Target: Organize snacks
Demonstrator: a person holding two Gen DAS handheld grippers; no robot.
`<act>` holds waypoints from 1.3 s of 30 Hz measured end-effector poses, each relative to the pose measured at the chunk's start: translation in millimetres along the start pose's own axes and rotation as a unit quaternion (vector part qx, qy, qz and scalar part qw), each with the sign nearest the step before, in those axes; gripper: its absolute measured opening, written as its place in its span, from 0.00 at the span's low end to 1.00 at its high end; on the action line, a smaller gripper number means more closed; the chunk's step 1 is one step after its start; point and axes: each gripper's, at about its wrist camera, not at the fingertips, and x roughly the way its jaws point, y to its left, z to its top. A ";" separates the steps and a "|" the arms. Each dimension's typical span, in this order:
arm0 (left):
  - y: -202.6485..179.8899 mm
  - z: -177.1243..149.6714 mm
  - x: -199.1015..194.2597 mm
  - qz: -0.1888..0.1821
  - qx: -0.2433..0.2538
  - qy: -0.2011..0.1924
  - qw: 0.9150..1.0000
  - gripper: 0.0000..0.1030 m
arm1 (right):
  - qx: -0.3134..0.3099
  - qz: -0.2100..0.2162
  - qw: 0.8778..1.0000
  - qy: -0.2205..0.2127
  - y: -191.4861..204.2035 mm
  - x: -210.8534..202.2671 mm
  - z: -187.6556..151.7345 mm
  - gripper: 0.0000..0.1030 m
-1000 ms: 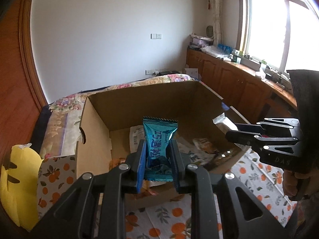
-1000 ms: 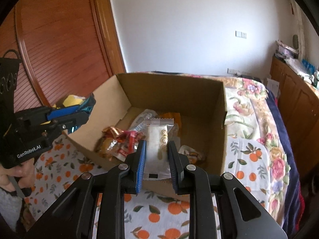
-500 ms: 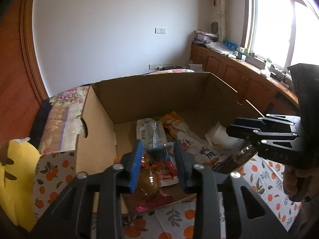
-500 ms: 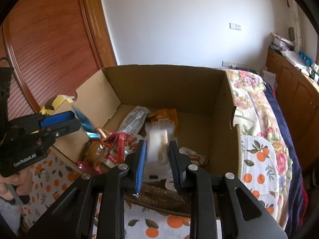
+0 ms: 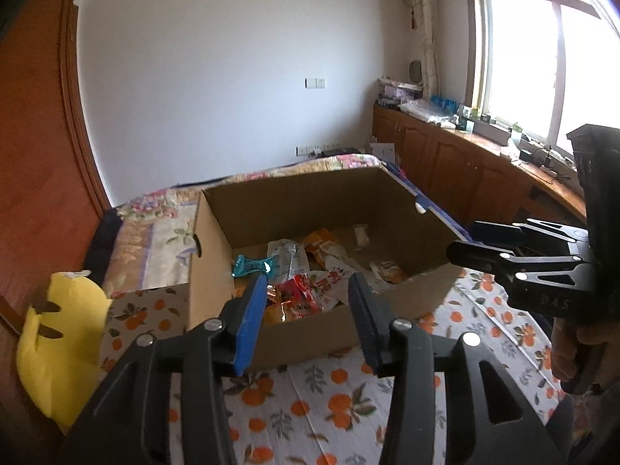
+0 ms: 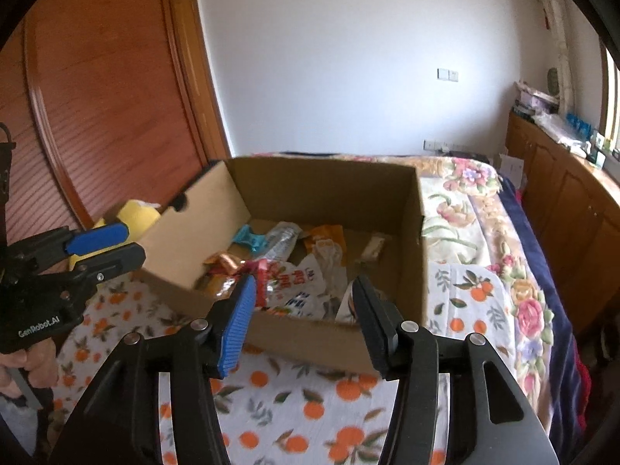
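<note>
An open cardboard box (image 5: 302, 333) (image 6: 329, 193) stands on a bed and holds several snack packets. A teal packet (image 5: 252, 265) (image 6: 248, 237) lies at its left side. A small white packet (image 5: 361, 236) (image 6: 374, 246) lies near the back right. Red and white packets (image 5: 298, 294) (image 6: 286, 279) are piled at the front. My left gripper (image 5: 308, 290) (image 6: 130, 244) hangs before the box's near wall, its jaws opening with nothing between them. My right gripper (image 6: 304, 286) (image 5: 465, 240) hovers at the box's right front corner, its jaws also opening and empty.
An orange-print cloth (image 5: 329, 399) (image 6: 310, 407) covers the bed in front of the box. A yellow cushion (image 5: 58, 348) (image 6: 137, 213) sits left of it. Floral bedding (image 6: 476, 201) stretches behind. Wooden cabinets (image 5: 465, 170) line the right wall, and a wooden door (image 6: 97, 97) stands at the left.
Both grippers let go of their packets: the teal one and the white one now lie in the box. Both jaws widened, and both grippers drew back and upward from the box.
</note>
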 end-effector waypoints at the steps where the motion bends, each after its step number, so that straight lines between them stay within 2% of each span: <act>1: -3.2 -0.7 -11.3 0.006 0.004 -0.006 1.000 0.43 | -0.001 0.000 1.000 -0.006 2.9 -11.0 -2.3 0.53; 9: -18.6 -12.2 -82.1 0.028 0.010 -0.038 0.999 0.44 | -0.010 -0.007 0.999 -0.038 27.5 -80.0 -20.5 0.62; 15: -33.5 -24.4 -117.2 0.035 0.013 -0.050 0.998 0.45 | -0.015 -0.014 0.998 -0.057 37.9 -120.2 -37.6 0.67; 18: -40.1 -33.2 -131.5 0.037 0.015 -0.056 0.998 0.46 | -0.015 -0.023 0.997 -0.066 42.7 -137.3 -46.0 0.74; 20: -45.4 -39.3 -140.9 0.039 0.014 -0.061 0.997 0.49 | -0.012 -0.026 0.997 -0.074 44.2 -146.0 -51.4 0.84; 22: -49.4 -45.8 -148.5 0.043 0.014 -0.066 0.997 0.51 | -0.008 -0.025 0.997 -0.079 45.1 -154.5 -58.4 0.86; 26: -54.2 -57.2 -162.8 0.043 0.005 -0.080 0.996 0.65 | -0.007 -0.029 0.996 -0.080 47.0 -166.4 -68.9 0.90; 27: -54.7 -59.9 -166.1 0.040 0.002 -0.081 0.996 0.65 | -0.006 -0.030 0.996 -0.082 47.2 -169.8 -71.5 0.91; 29: -55.9 -64.7 -172.6 0.041 -0.001 -0.083 0.996 0.68 | -0.005 -0.031 0.996 -0.085 47.3 -174.7 -75.5 1.00; 34: -56.4 -73.3 -189.9 0.047 -0.009 -0.096 0.994 0.85 | -0.008 -0.040 0.995 -0.089 49.1 -183.3 -83.8 1.00; 36: -56.2 -76.6 -196.6 0.052 -0.013 -0.103 0.993 0.97 | -0.009 -0.045 0.995 -0.087 49.4 -185.6 -85.9 1.00; 39: -55.5 -80.8 -207.0 0.057 -0.019 -0.119 0.991 1.00 | -0.010 -0.047 0.995 -0.090 50.4 -189.4 -89.4 1.00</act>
